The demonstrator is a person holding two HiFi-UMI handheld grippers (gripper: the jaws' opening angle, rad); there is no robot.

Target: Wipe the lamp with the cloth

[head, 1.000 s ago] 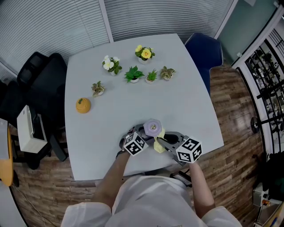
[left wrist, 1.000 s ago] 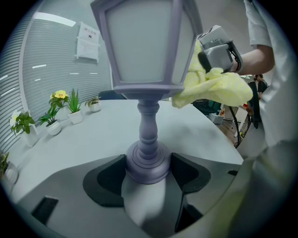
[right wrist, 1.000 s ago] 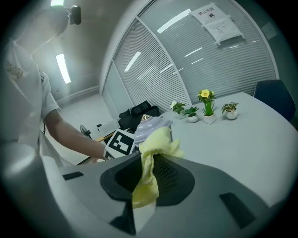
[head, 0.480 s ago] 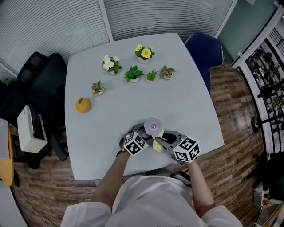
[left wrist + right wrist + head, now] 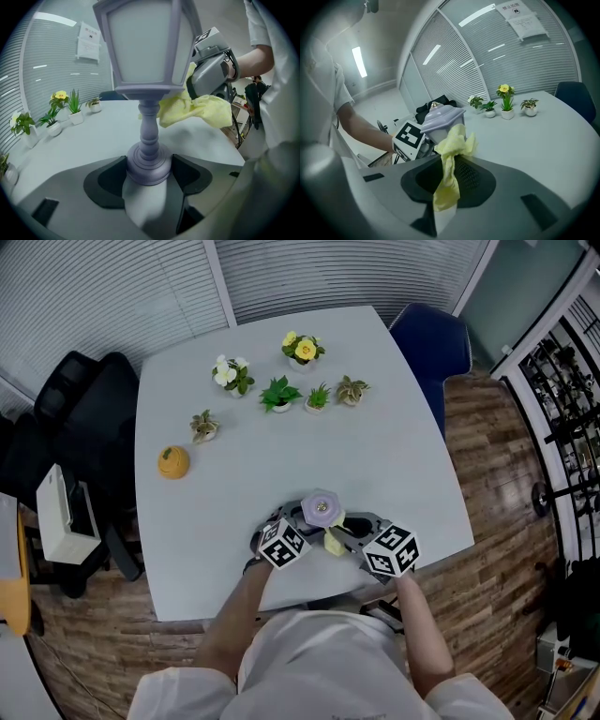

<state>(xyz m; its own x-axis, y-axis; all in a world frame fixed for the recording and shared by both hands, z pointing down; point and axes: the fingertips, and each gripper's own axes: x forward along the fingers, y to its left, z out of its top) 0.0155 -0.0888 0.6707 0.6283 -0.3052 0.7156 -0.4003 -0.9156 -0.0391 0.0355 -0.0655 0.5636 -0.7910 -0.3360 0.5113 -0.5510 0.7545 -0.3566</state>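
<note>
- Your left gripper has not shifted over the last second. Its jaws are clenched on the round foot of the lamp and pin it upright on the surface. Your bare left forearm reaches forward from your body, with the gripper lying low and flat against the surface.
- The lamp stands where it stood, close to the edge nearest you and well apart from the row of potted plants on the far side. With the foot held this firmly, the lamp should take sideways rubbing without tipping.
- The cloth has crept in a little toward the lamp. Its bunched end now presses against the right side of the lamp's head, at the lower rim, and a loose tail hangs below. That reads as a wiping stroke under way on that side. The far face, the stem and the foot probably remain to be done.
- Your right gripper has edged leftward with the cloth. Its jaws grasp the yellow fabric, and most of the wad pokes out ahead of the tips. It rides higher than the left gripper and aims across at the lamp's head, and your right forearm angles in from the lower right so the two grippers meet at the lamp.
</note>
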